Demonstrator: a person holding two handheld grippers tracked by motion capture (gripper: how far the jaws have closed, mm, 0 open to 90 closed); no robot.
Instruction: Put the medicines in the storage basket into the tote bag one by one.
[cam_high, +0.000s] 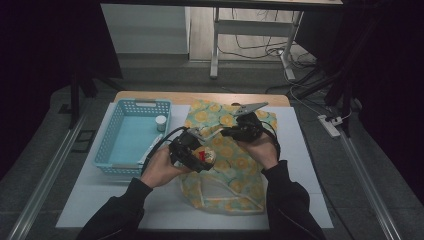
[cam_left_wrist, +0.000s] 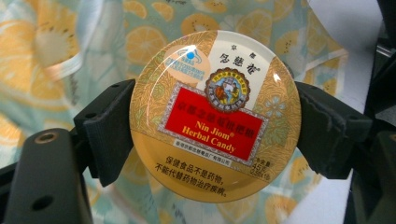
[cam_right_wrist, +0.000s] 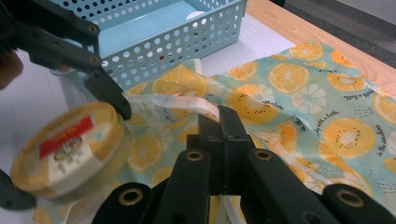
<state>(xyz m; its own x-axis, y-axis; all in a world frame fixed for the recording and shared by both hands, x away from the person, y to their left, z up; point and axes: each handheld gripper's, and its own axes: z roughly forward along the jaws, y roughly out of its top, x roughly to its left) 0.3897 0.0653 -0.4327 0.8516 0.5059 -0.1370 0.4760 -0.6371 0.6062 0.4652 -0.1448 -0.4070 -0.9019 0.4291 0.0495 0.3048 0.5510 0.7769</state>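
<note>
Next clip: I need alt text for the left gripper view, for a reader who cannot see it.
A round gold candy tin with a red Nin Jiom Herbal Candy label is clamped at its sides between the left gripper's two black jaws. Behind it lies a pale green fabric bag printed with orange slices.

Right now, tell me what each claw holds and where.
Left claw: round candy tin, gripped across opposite sides of its rim. Right claw: the fruit-print bag's white handle strap.

Candy tin (cam_right_wrist: 67, 149) blurred; bag handle (cam_right_wrist: 196, 105) partly hidden between closed jaws.
</note>
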